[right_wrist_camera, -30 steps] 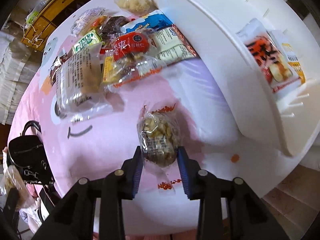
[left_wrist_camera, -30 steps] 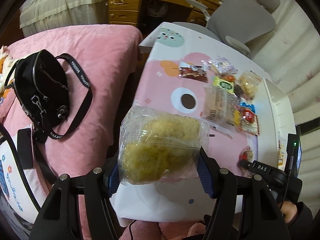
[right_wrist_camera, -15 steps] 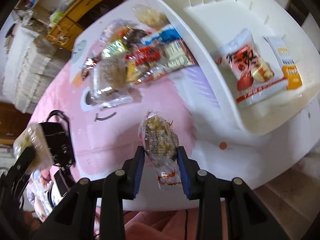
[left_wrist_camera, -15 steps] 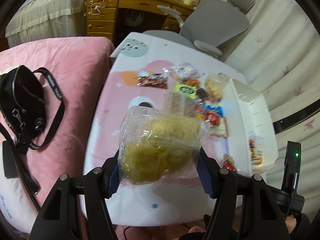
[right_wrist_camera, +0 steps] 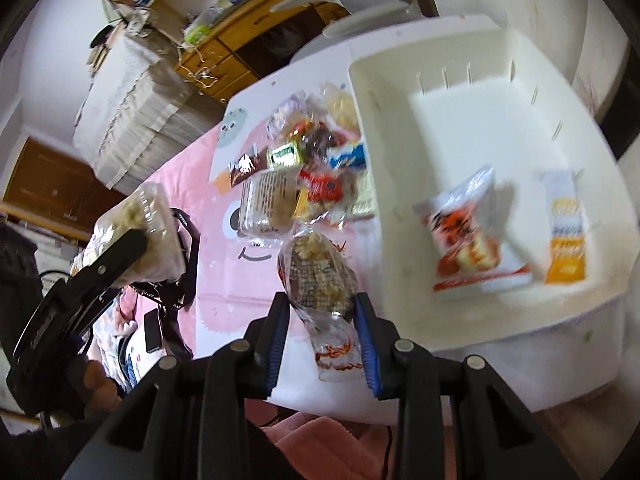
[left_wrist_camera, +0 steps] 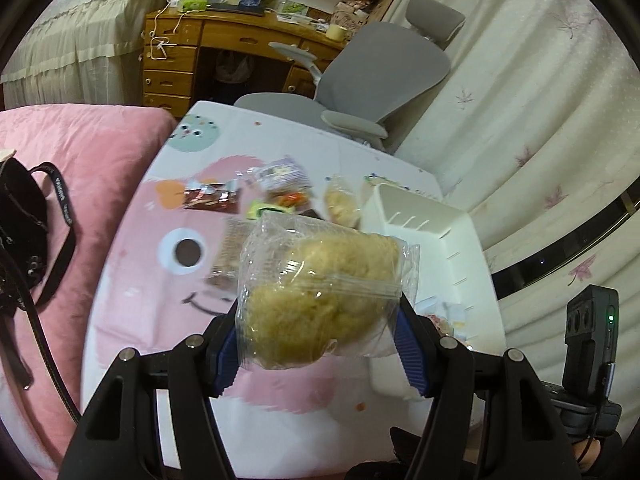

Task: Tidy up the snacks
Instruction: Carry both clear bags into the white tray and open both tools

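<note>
Pink surface (left_wrist_camera: pixel 132 304) carries snack pile (right_wrist_camera: pixel 304 176), white bin (right_wrist_camera: pixel 472 128). Left tongs (left_wrist_camera: pixel 320 340) grip bun pack (left_wrist_camera: pixel 320 296); right tongs (right_wrist_camera: pixel 320 320) grip nut pack (right_wrist_camera: pixel 316 276).

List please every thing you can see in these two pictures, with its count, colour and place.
Clear bag of yellow floss cake: one, yellow, held in left gripper.
Clear pack of popcorn-like snack: one, brown and cream, held in right gripper.
White plastic bin: one, white, on table, right side.
Red-and-white snack bag: one, inside bin.
Orange-and-white sachet: one, inside bin.
Pile of mixed snack packs: several, many colours, on table beside bin.
Pink cartoon tablecloth: one, on table.
Black strap bag: one, on pink bedding.
Grey office chair: one, behind table.
Wooden desk: one, far end.
Left gripper: black, blue pads.
Right gripper: black, blue pads.
</note>
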`<state>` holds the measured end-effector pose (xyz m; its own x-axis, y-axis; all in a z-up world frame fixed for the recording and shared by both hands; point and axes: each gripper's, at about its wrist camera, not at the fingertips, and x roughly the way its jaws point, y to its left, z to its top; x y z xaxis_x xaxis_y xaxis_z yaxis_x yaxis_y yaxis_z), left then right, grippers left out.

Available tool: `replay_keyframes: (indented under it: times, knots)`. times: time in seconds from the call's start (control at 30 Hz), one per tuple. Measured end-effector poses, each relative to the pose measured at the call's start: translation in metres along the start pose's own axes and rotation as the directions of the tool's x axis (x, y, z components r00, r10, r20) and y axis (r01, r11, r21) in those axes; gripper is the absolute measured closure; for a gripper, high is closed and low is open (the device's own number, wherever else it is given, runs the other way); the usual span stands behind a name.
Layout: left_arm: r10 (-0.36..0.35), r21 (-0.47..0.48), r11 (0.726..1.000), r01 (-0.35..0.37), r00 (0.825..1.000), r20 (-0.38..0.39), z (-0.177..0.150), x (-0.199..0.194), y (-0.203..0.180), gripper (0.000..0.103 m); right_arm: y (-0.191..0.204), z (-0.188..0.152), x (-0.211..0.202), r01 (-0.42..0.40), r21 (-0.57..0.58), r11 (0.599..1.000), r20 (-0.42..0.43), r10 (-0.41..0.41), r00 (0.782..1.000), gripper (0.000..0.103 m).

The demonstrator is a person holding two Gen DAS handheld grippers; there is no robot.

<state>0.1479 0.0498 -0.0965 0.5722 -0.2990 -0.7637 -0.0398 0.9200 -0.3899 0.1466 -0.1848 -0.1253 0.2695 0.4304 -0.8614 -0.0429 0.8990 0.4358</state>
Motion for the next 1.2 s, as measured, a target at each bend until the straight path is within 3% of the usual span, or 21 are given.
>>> replay_keyframes:
  times: [0.37, 0.83, 0.9, 0.93, 0.97, 1.07, 1.2]
  knots:
    - [-0.078, 0.031, 0.997, 0.076, 0.996, 0.043, 0.003, 0.039, -0.082, 0.039, -0.056, 0.027, -0.049, 0.027, -0.106, 0.994, 0.051, -0.022, 0.998, 0.070]
    - [-0.153, 0.098, 0.983, 0.152, 0.988, -0.006, 0.007, 0.092, -0.165, 0.038, -0.107, 0.037, -0.078, 0.136, -0.201, 0.970, 0.049, -0.129, 0.990, 0.070]
    - [-0.154, 0.102, 0.982, 0.156, 0.988, -0.020, 0.008, 0.098, -0.172, 0.033, -0.114, 0.038, -0.079, 0.145, -0.193, 0.970, 0.049, -0.138, 0.989, 0.068]
    - [-0.159, 0.105, 0.981, 0.161, 0.987, -0.029, 0.008, 0.101, -0.175, 0.026, -0.116, 0.039, -0.080, 0.148, -0.186, 0.971, 0.049, -0.141, 0.989, 0.068]
    - [-0.158, 0.107, 0.981, 0.161, 0.987, -0.031, 0.009, 0.103, -0.177, 0.021, -0.120, 0.040, -0.080, 0.155, -0.172, 0.973, 0.051, -0.148, 0.988, 0.067]
    - [-0.149, 0.117, 0.981, 0.152, 0.988, -0.037, 0.009, 0.106, -0.182, 0.020, -0.134, 0.043, -0.081, 0.170, -0.124, 0.978, 0.039, -0.166, 0.985, 0.048]
    - [-0.130, 0.114, 0.984, 0.135, 0.990, -0.049, 0.010, 0.109, -0.182, 0.019, -0.145, 0.044, -0.081, 0.161, -0.077, 0.984, 0.035, -0.159, 0.987, 0.047]
